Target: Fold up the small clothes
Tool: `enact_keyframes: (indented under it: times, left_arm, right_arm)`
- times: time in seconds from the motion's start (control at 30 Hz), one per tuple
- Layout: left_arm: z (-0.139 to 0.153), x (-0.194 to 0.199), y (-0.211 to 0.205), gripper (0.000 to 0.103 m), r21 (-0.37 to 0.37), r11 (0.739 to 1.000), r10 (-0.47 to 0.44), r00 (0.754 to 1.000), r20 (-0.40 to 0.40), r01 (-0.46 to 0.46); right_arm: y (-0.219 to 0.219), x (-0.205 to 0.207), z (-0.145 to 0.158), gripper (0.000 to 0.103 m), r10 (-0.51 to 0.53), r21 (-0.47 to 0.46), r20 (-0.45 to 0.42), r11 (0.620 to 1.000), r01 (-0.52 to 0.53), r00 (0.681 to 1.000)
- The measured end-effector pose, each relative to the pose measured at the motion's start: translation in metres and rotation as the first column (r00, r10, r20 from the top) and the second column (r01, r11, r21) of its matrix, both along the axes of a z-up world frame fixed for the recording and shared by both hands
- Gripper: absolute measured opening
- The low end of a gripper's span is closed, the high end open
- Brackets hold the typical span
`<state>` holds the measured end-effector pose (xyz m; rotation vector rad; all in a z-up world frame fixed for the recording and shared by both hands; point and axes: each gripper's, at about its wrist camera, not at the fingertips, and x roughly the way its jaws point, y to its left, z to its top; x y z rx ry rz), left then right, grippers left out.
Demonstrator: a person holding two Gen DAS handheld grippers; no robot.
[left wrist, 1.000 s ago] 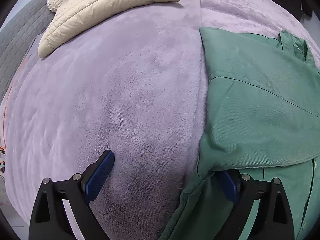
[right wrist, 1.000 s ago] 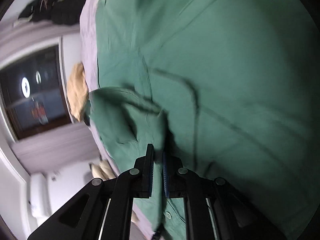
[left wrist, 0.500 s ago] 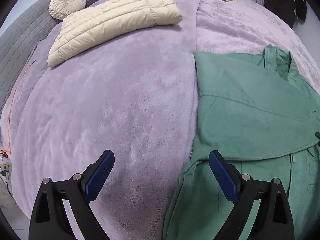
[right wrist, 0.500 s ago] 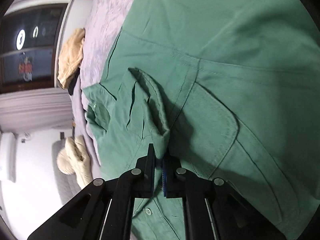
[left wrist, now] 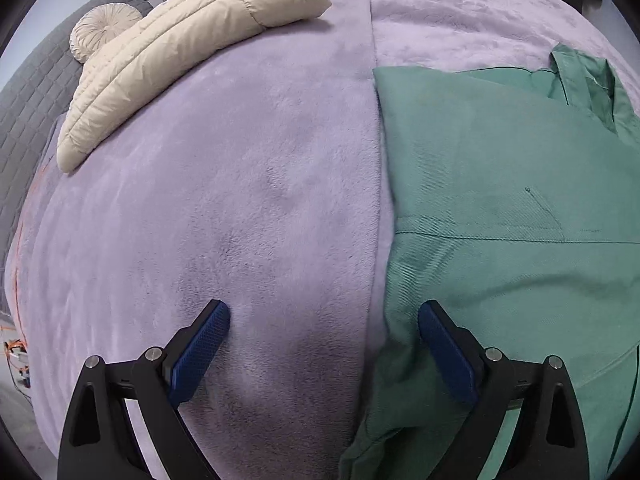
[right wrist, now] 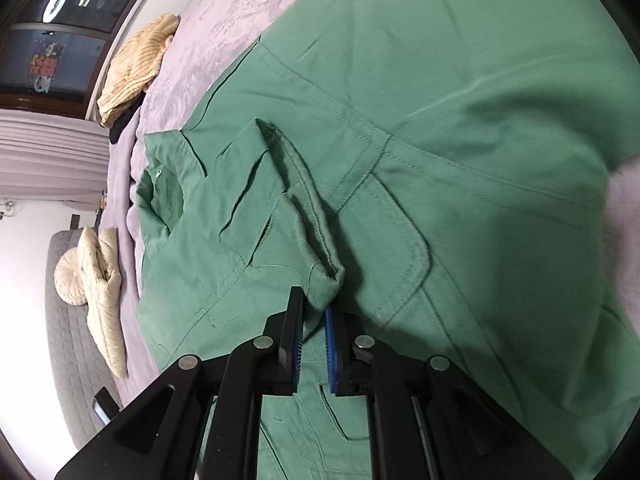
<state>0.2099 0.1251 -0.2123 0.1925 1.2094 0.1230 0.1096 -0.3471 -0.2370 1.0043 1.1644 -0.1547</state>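
A green shirt (left wrist: 500,208) lies spread on the purple blanket (left wrist: 224,200), collar at the far right. My left gripper (left wrist: 324,320) hangs open over the shirt's left edge, one finger above the blanket and the other above green cloth, with nothing pinched. In the right wrist view the shirt (right wrist: 460,120) fills the frame, and a sleeve runs as a raised ridge to its cuff (right wrist: 326,280). That cuff sits at the tips of my right gripper (right wrist: 314,304). Its jaws are opening, and a narrow gap shows between the blue pads.
A cream puffer jacket (left wrist: 192,40) lies at the far left of the bed beside a round cushion (left wrist: 100,28) and a grey quilted headboard (left wrist: 24,96). A tan knit garment (right wrist: 136,64) rests near the dark window (right wrist: 52,40). Bare blanket stretches left of the shirt.
The left gripper has come down closer over the shirt's left edge, still open. The right gripper has rolled and lifted a little, and its pads have parted slightly around the cuff.
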Motion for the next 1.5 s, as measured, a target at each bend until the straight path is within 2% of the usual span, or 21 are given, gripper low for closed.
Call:
enact_keyframes:
  times: [0.1, 0.23, 0.37, 0.4, 0.6, 0.73, 0.87, 1.23, 1.37, 1.5]
  left_arm:
    - [0.009, -0.002, 0.002, 0.097, 0.011, 1.0, 0.001, 1.0, -0.017, -0.001]
    - [0.023, -0.01, -0.002, 0.097, 0.0, 1.0, 0.008, 0.999, -0.032, -0.008]
    - [0.037, -0.022, -0.021, 0.097, -0.027, 0.999, -0.025, 0.999, -0.044, 0.024]
    - [0.041, -0.025, -0.027, 0.097, -0.035, 0.999, -0.038, 0.998, -0.048, 0.037]
    - [0.056, -0.042, -0.074, 0.097, -0.079, 0.99, -0.123, 0.989, -0.076, 0.117]
    - [0.062, -0.05, -0.111, 0.097, -0.108, 0.978, -0.189, 0.978, -0.092, 0.179]
    - [0.064, -0.063, -0.151, 0.097, -0.136, 0.963, -0.249, 0.962, -0.109, 0.234]
    - [0.064, -0.081, -0.239, 0.097, -0.172, 0.933, -0.34, 0.93, -0.14, 0.316]
    - [0.061, -0.084, -0.268, 0.097, -0.176, 0.923, -0.367, 0.919, -0.147, 0.341]
    - [0.061, -0.086, -0.295, 0.097, -0.159, 0.924, -0.37, 0.919, -0.136, 0.348]
  right_arm:
    - [-0.008, -0.012, 0.008, 0.014, -0.002, -0.016, -0.022, 1.0, 0.002, 1.0]
    - [-0.018, -0.035, 0.018, 0.017, -0.011, 0.01, -0.04, 1.0, 0.011, 0.999]
    - [-0.023, -0.06, 0.026, 0.033, -0.026, 0.036, -0.049, 0.999, 0.028, 0.998]
    - [-0.025, -0.067, 0.028, 0.037, -0.03, 0.043, -0.05, 0.999, 0.032, 0.998]
    - [-0.034, -0.093, 0.036, 0.037, -0.056, 0.077, -0.052, 0.995, 0.06, 0.997]
    - [-0.048, -0.107, 0.041, 0.044, -0.086, 0.087, -0.053, 0.992, 0.091, 0.995]
    - [-0.066, -0.117, 0.049, 0.044, -0.109, 0.083, -0.042, 0.99, 0.112, 0.993]
    - [-0.145, -0.149, 0.057, 0.045, -0.226, 0.058, -0.029, 0.972, 0.228, 0.974]
    - [-0.185, -0.16, 0.057, 0.045, -0.297, 0.046, -0.017, 0.954, 0.297, 0.955]
    - [-0.232, -0.168, 0.056, 0.045, -0.373, 0.034, 0.004, 0.927, 0.373, 0.928]
